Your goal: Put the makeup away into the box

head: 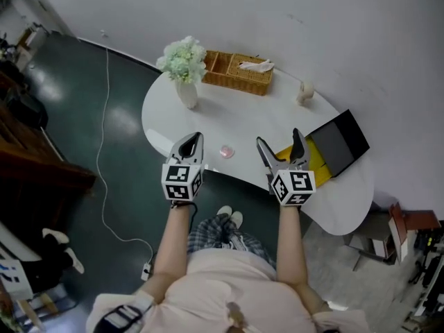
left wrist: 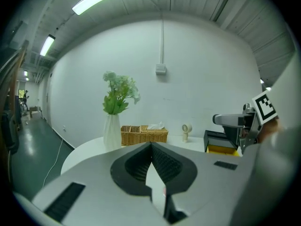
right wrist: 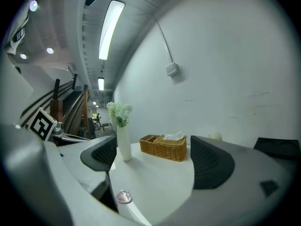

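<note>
A small round pink makeup compact (head: 226, 151) lies on the white table (head: 257, 116) near its front edge, between my two grippers; it also shows low in the right gripper view as the compact (right wrist: 123, 197). An open box (head: 331, 146) with a black lid and yellow inside stands at the table's right; in the left gripper view the box (left wrist: 220, 142) sits at the right. My left gripper (head: 189, 142) hovers left of the compact, jaws shut and holding nothing. My right gripper (head: 279, 148) hovers just left of the box, jaws open and holding nothing.
A white vase with pale flowers (head: 184, 71) stands at the back left of the table. A wicker basket (head: 238, 72) holding tissues sits behind it against the wall. A small cream fan (head: 304, 91) stands further right. A white cable (head: 105, 137) runs over the dark floor.
</note>
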The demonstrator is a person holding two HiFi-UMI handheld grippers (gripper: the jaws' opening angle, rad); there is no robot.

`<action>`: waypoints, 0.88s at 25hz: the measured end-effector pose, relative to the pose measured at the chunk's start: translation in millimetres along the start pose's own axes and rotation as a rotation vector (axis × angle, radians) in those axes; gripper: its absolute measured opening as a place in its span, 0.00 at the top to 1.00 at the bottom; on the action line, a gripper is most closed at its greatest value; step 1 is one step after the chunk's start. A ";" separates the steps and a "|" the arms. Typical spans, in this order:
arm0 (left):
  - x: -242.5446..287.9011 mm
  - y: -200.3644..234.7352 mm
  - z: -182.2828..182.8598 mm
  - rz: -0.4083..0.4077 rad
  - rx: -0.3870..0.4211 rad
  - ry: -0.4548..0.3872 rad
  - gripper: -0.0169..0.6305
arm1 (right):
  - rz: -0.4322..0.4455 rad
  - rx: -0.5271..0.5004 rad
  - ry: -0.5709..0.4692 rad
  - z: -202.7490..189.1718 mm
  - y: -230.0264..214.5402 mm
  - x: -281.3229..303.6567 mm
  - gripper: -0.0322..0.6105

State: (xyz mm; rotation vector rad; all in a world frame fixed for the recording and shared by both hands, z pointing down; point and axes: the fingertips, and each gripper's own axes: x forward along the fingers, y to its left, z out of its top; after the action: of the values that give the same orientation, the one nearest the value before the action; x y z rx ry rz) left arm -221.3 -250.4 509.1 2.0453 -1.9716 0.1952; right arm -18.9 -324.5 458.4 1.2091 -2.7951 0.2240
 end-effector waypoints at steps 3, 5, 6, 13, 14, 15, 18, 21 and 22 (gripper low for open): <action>-3.7 11.6 -17.5 0.022 -0.028 0.025 0.93 | 0.071 -0.018 0.049 -16.8 31.5 23.3 0.20; -3.6 15.3 -28.9 0.027 -0.045 0.041 0.93 | 0.105 -0.019 0.086 -31.3 47.5 35.7 0.20; -3.1 16.6 -34.5 0.029 -0.053 0.050 0.93 | 0.120 -0.017 0.107 -39.4 54.6 41.1 0.20; 4.3 26.9 -70.1 0.045 -0.092 0.097 0.93 | 0.202 -0.014 0.262 -105.2 97.6 67.4 0.20; 5.5 28.7 -73.5 0.047 -0.101 0.098 0.93 | 0.211 -0.014 0.290 -116.2 101.7 70.0 0.20; 6.4 30.4 -76.8 0.047 -0.111 0.099 0.93 | 0.219 -0.017 0.319 -127.5 105.2 72.0 0.20; 6.9 32.4 -85.2 0.048 -0.126 0.104 0.93 | 0.226 -0.029 0.413 -159.1 111.4 75.5 0.20; 5.9 31.4 -93.9 0.040 -0.132 0.114 0.93 | 0.212 -0.057 0.502 -183.7 113.2 76.6 0.20; 5.4 30.8 -97.1 0.037 -0.134 0.118 0.93 | 0.208 -0.070 0.533 -191.3 113.8 76.4 0.20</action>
State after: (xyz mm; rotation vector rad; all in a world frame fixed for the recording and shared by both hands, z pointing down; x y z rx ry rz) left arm -241.5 -226.9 606.3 1.8713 -1.8990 0.1826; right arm -149.9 -270.0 646.2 0.7068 -2.4250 0.3934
